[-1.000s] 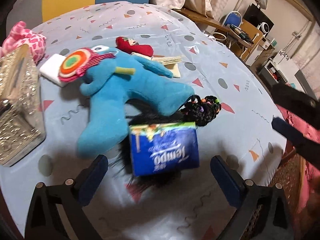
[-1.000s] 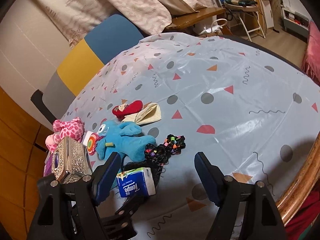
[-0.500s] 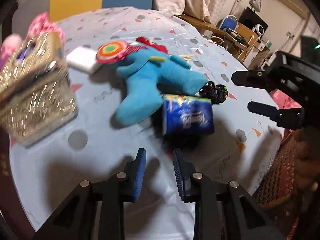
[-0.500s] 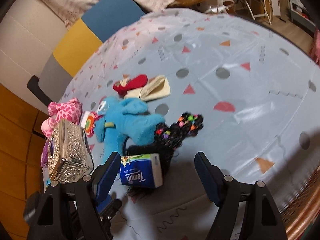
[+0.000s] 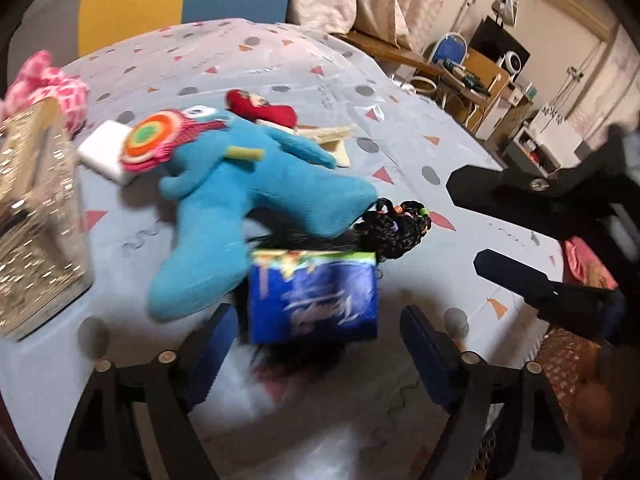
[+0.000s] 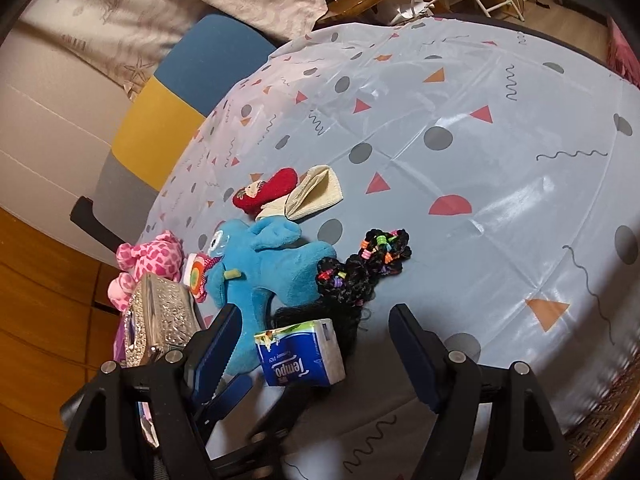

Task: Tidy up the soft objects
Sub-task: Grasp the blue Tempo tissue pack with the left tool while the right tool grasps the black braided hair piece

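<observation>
A blue Tempo tissue pack (image 5: 314, 298) (image 6: 301, 354) lies on a black wig (image 5: 394, 228) (image 6: 362, 268) with coloured beads. My left gripper (image 5: 316, 344) is open, its jaws wide on either side of the pack, not touching it. A blue plush toy (image 5: 248, 196) (image 6: 268, 264) lies just beyond. A red plush (image 5: 262, 108) (image 6: 266, 190), a cream cloth (image 6: 316, 192) and a pink plush (image 5: 52, 84) (image 6: 150, 258) lie farther back. My right gripper (image 6: 314, 344) is open and empty, above the table's near edge; it shows at right in the left wrist view (image 5: 532, 232).
A silver tissue box (image 5: 34, 216) (image 6: 160, 320) stands at the left. A white block (image 5: 106, 152) with a round multicoloured pad (image 5: 154, 144) lies beside the blue plush. The patterned tablecloth (image 6: 460, 160) extends right. A blue-yellow chair (image 6: 176, 96) stands behind the table.
My left gripper has opened wide again and moved back up to the tissue pack after pulling away and closing. My right gripper has drifted closer over the table.
</observation>
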